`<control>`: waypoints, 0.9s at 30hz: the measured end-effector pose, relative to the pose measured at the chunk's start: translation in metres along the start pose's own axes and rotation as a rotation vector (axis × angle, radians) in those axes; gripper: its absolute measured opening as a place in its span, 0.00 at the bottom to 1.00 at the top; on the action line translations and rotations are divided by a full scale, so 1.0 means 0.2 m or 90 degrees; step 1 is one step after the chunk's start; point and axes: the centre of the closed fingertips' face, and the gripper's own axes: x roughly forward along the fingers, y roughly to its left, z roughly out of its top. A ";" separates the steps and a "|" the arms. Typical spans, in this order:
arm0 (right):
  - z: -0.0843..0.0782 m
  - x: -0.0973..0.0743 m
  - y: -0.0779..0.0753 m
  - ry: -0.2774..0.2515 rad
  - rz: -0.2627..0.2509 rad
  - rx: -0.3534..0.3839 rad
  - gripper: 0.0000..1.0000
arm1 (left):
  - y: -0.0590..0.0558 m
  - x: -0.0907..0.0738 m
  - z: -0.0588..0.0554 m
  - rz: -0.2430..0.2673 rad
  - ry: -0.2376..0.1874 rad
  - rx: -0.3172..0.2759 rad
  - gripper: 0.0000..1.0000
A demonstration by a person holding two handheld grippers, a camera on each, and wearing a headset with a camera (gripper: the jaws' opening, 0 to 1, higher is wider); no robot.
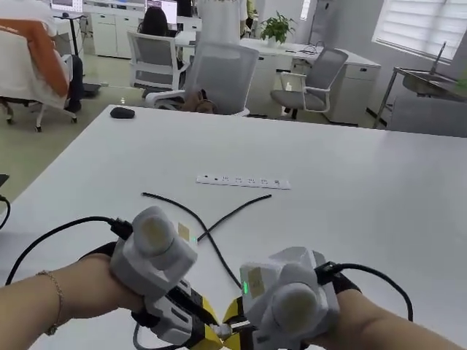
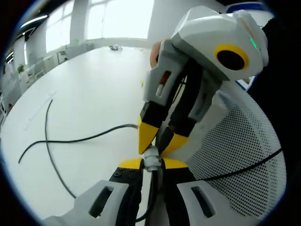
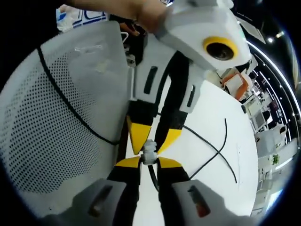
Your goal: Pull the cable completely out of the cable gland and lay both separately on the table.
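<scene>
Left tool [image 2: 151,165] and right tool [image 3: 149,163] both clamp cable gland [image 3: 149,151]; cable [image 2: 84,139] and power strip [image 1: 243,181] lie beyond.

Both forearms reach in from the bottom of the head view, the left forearm [image 1: 44,299] from the left edge and the right forearm [image 1: 394,332] from the right corner. Each hand holds its gripper low over the counter [image 1: 350,197], angled inward. The left gripper [image 1: 211,334] [image 2: 151,164] [image 3: 153,141] and the right gripper [image 1: 232,321] [image 2: 160,143] [image 3: 149,162] meet tip to tip, facing each other. In each gripper view, the jaws are drawn in close on the small white cable gland [image 2: 151,159] [image 3: 149,151], the opposing yellow tips almost touching.
</scene>
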 end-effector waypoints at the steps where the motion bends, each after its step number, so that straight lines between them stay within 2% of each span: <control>1: 0.00 0.00 0.00 0.001 0.001 0.004 0.11 | 0.00 0.00 -0.01 0.000 0.003 0.002 0.16; 2: -0.01 0.02 0.04 0.003 0.024 0.033 0.12 | -0.03 0.02 -0.03 -0.002 0.021 0.024 0.16; 3: -0.01 0.03 0.05 0.003 0.031 0.044 0.12 | -0.03 0.03 -0.05 0.000 0.033 0.043 0.16; 6: -0.04 0.05 0.04 0.018 0.022 0.062 0.16 | -0.01 0.03 -0.09 0.037 0.088 0.112 0.16; 7: -0.06 0.05 0.03 0.025 0.015 0.065 0.21 | -0.01 0.03 -0.10 0.045 0.095 0.124 0.16; 8: -0.07 0.06 0.03 0.029 0.012 0.069 0.23 | 0.02 0.02 -0.10 0.070 0.108 0.158 0.16; 9: -0.09 0.05 0.02 0.036 0.005 0.076 0.23 | 0.02 0.02 -0.10 0.082 0.115 0.174 0.16; 10: -0.10 0.05 0.01 0.038 0.001 0.081 0.22 | 0.02 0.02 -0.10 0.092 0.113 0.186 0.17; 11: -0.12 0.05 -0.01 0.040 -0.006 0.089 0.22 | 0.03 0.02 -0.07 0.108 0.098 0.216 0.17; 12: -0.12 0.05 -0.02 0.039 -0.012 0.094 0.22 | 0.03 0.02 -0.05 0.122 0.084 0.229 0.17; 14: -0.11 0.05 -0.05 0.026 -0.033 0.115 0.21 | 0.04 0.02 -0.03 0.146 0.061 0.229 0.17; 16: -0.11 0.05 -0.06 0.013 -0.044 0.130 0.19 | 0.07 0.02 0.01 0.190 0.037 0.254 0.17; 17: -0.11 0.06 -0.06 0.008 -0.051 0.133 0.15 | 0.08 0.02 0.02 0.199 0.032 0.257 0.17; 18: -0.12 0.06 -0.09 0.003 -0.081 0.127 0.12 | 0.07 0.02 0.01 0.195 0.033 0.260 0.17; 19: -0.14 0.06 -0.09 0.011 -0.083 0.122 0.09 | 0.07 0.03 0.02 0.200 0.025 0.274 0.17; 23: -0.19 0.07 -0.11 0.028 -0.094 0.137 0.05 | 0.11 0.04 -0.01 0.208 0.017 0.255 0.17; 26: -0.27 0.06 -0.13 0.070 -0.109 0.143 0.04 | 0.15 0.03 -0.04 0.220 0.020 0.237 0.17; 27: -0.28 0.06 -0.13 0.076 -0.111 0.147 0.04 | 0.17 0.03 -0.08 0.220 0.030 0.223 0.17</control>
